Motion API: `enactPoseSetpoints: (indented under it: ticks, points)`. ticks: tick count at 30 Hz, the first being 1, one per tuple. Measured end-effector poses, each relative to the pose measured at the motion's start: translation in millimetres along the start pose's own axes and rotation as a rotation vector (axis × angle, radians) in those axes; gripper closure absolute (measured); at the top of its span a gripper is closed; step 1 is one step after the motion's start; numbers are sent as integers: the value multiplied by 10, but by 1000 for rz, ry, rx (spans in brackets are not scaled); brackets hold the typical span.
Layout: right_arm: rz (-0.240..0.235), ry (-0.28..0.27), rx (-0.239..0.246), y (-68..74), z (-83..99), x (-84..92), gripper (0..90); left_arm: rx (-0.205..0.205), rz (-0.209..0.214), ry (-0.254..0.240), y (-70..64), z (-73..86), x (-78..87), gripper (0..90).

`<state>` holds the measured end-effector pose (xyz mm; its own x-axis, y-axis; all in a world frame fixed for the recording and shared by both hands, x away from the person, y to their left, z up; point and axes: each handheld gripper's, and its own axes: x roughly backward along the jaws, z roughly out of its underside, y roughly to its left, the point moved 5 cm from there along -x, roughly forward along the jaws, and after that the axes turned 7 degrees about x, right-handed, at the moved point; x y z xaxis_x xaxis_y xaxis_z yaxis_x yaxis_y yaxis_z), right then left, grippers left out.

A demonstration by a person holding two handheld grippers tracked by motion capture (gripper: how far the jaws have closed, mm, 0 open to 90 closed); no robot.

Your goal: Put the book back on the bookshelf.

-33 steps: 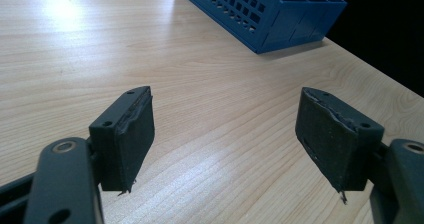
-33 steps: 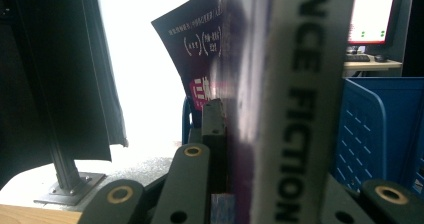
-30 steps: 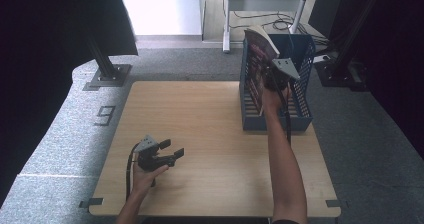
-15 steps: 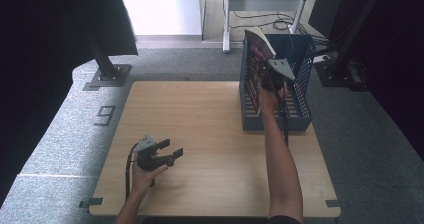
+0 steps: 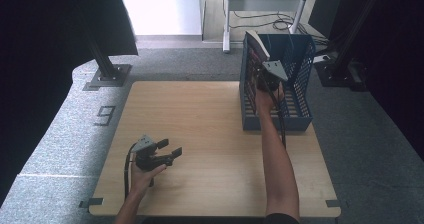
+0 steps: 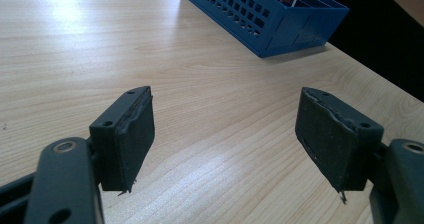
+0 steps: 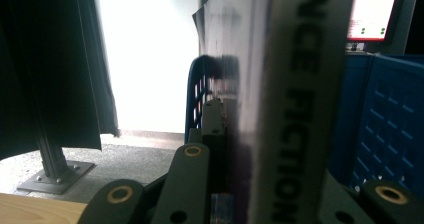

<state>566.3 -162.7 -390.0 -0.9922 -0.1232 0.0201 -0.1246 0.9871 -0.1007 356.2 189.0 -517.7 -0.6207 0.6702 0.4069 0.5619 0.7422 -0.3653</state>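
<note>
Right gripper (image 5: 263,79) clamps a glossy book (image 7: 280,104) — slotted blue plastic basket (image 5: 300,84).

Up close, the right gripper (image 7: 260,184) has its two black jaws clamped on a book (image 7: 280,109) that stands upright between them, its pale spine turned this way with big dark letters running up it, partly blurred. Just behind and to the right is the blue slotted wall of a basket (image 7: 385,124). Farther off on the left a black curtain (image 7: 55,59) hangs beside a bright white wall, with a dark metal post foot (image 7: 52,176) on grey carpet below. A lit screen (image 7: 375,9) glows at the far right.
</note>
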Motion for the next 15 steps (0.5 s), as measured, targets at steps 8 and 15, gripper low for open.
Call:
enactPoseSetpoints:
  ticks: [8, 15]
  points:
    - [-14, 27, 2, 34, 167, -73, 814, -2, -3, 7, 3, 11, -11, 234]
    - [-21, 42, 5, 65, 313, -79, 813, 5, -6, 8, 17, 21, -22, 234]
